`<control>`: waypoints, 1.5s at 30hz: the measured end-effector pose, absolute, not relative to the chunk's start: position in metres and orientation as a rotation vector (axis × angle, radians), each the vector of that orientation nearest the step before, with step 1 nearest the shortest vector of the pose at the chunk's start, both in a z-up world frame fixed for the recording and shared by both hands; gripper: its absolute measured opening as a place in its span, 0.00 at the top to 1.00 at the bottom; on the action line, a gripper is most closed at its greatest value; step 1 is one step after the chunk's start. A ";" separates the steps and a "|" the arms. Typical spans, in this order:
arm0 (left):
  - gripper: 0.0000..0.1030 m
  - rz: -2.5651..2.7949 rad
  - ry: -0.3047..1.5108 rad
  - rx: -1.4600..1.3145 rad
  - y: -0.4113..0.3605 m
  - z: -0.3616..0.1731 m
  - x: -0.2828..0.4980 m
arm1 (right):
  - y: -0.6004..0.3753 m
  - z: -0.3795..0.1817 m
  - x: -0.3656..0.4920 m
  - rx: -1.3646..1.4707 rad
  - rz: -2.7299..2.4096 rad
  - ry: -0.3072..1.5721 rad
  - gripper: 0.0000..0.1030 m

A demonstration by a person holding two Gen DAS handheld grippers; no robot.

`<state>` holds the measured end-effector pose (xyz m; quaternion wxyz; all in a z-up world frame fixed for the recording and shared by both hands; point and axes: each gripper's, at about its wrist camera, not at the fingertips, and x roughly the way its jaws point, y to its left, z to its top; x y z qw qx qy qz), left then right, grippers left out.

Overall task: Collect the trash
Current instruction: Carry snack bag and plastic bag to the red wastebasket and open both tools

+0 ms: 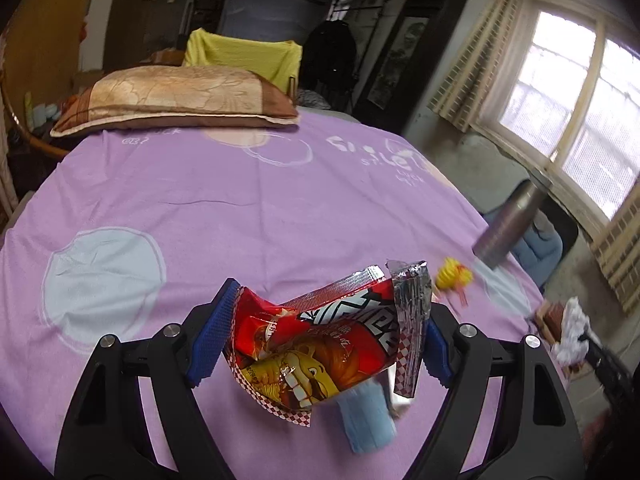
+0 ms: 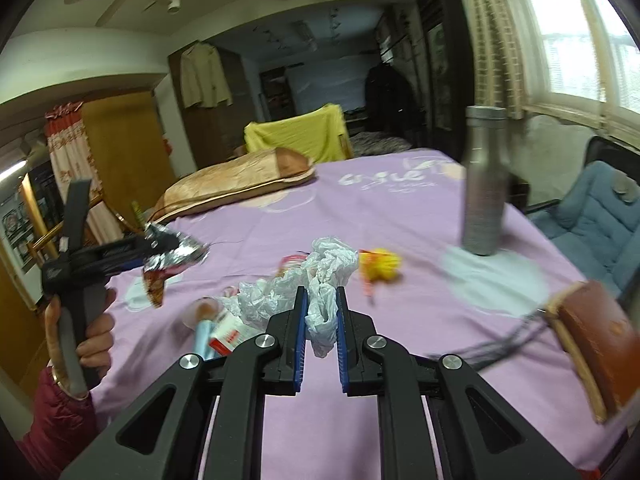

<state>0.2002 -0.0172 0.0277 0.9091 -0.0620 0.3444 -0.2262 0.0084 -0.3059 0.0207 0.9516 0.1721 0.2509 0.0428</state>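
My left gripper (image 1: 328,304) is shut on a red snack bag (image 1: 320,344) with a silver torn top, held wide between its blue pads above the purple bedsheet (image 1: 180,208). In the right wrist view a hand holds that left gripper (image 2: 120,252) at the left, with the snack bag (image 2: 168,258) at its tip. My right gripper (image 2: 320,294) is shut on a crumpled white plastic bag (image 2: 324,268). A yellow wrapper (image 2: 380,266) (image 1: 452,274) lies on the sheet beyond it. A blue mask-like piece (image 1: 368,416) lies under the snack bag. A blue tube (image 2: 202,334) and a red-white box (image 2: 228,336) lie on the sheet.
A metal bottle (image 2: 484,184) (image 1: 508,224) stands on the bed near its right edge. A tan pillow (image 1: 176,100) (image 2: 232,188) lies at the head. A brown pillow (image 2: 596,340) and a dark cable (image 2: 500,344) lie at the right. A blue chair (image 2: 592,208) stands beside the bed.
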 end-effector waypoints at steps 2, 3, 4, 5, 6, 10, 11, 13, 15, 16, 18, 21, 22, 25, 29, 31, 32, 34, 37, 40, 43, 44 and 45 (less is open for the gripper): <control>0.24 -0.486 0.703 -0.111 -0.025 0.031 0.185 | -0.317 0.019 -0.007 0.356 0.065 0.502 0.87; 0.24 -0.502 0.697 -0.106 -0.030 0.034 0.175 | -0.323 0.018 -0.015 0.363 0.054 0.497 0.87; 0.24 -0.514 0.692 -0.104 -0.033 0.036 0.169 | -0.328 0.017 -0.022 0.370 0.045 0.493 0.87; 0.24 -0.533 0.684 -0.102 -0.039 0.039 0.160 | -0.335 0.017 -0.034 0.376 0.033 0.487 0.87; 0.24 -0.554 0.677 -0.100 -0.046 0.043 0.150 | -0.339 0.015 -0.040 0.379 0.024 0.483 0.87; 0.24 -0.641 0.653 -0.071 -0.074 0.057 0.115 | -0.361 0.012 -0.082 0.379 -0.034 0.460 0.87; 0.24 -0.657 0.648 -0.062 -0.082 0.059 0.107 | -0.367 0.012 -0.093 0.380 -0.050 0.454 0.87; 0.24 -0.700 0.642 -0.044 -0.098 0.063 0.090 | -0.381 0.011 -0.120 0.386 -0.090 0.440 0.87; 0.24 -0.757 0.641 -0.031 -0.118 0.067 0.071 | -0.392 0.009 -0.140 0.396 -0.122 0.434 0.87; 0.24 -0.778 0.642 -0.027 -0.125 0.068 0.066 | -0.396 0.007 -0.149 0.401 -0.137 0.433 0.87; 0.24 -0.838 0.646 -0.013 -0.146 0.069 0.050 | -0.411 0.001 -0.173 0.407 -0.182 0.435 0.86; 0.24 -0.905 0.647 0.016 -0.176 0.069 0.027 | -0.428 -0.012 -0.200 0.408 -0.259 0.458 0.86; 0.24 -0.925 0.646 0.029 -0.186 0.068 0.020 | -0.436 -0.020 -0.209 0.412 -0.287 0.474 0.86; 0.24 -0.980 0.651 0.060 -0.211 0.064 0.001 | -0.455 -0.049 -0.231 0.430 -0.366 0.531 0.86; 0.24 -1.052 0.671 0.105 -0.247 0.056 -0.021 | -0.481 -0.096 -0.246 0.469 -0.444 0.640 0.85; 0.24 -1.087 0.688 0.138 -0.268 0.048 -0.032 | -0.495 -0.125 -0.249 0.499 -0.474 0.707 0.81; 0.24 -1.100 0.697 0.155 -0.277 0.044 -0.035 | -0.501 -0.141 -0.249 0.515 -0.486 0.743 0.81; 0.24 -1.127 0.720 0.203 -0.299 0.034 -0.044 | -0.510 -0.171 -0.247 0.533 -0.537 0.810 0.60; 0.24 -1.166 0.750 0.282 -0.329 0.017 -0.059 | -0.524 -0.202 -0.254 0.617 -0.539 0.846 0.46; 0.24 -1.213 0.779 0.345 -0.359 0.002 -0.074 | -0.534 -0.204 -0.267 0.645 -0.556 0.807 0.44; 0.24 -1.283 0.812 0.416 -0.395 -0.019 -0.095 | -0.551 -0.196 -0.293 0.671 -0.628 0.725 0.38; 0.24 -1.302 0.818 0.435 -0.405 -0.025 -0.101 | -0.557 -0.194 -0.303 0.684 -0.653 0.699 0.38; 0.24 -1.326 0.830 0.460 -0.418 -0.033 -0.109 | -0.560 -0.192 -0.313 0.694 -0.668 0.682 0.38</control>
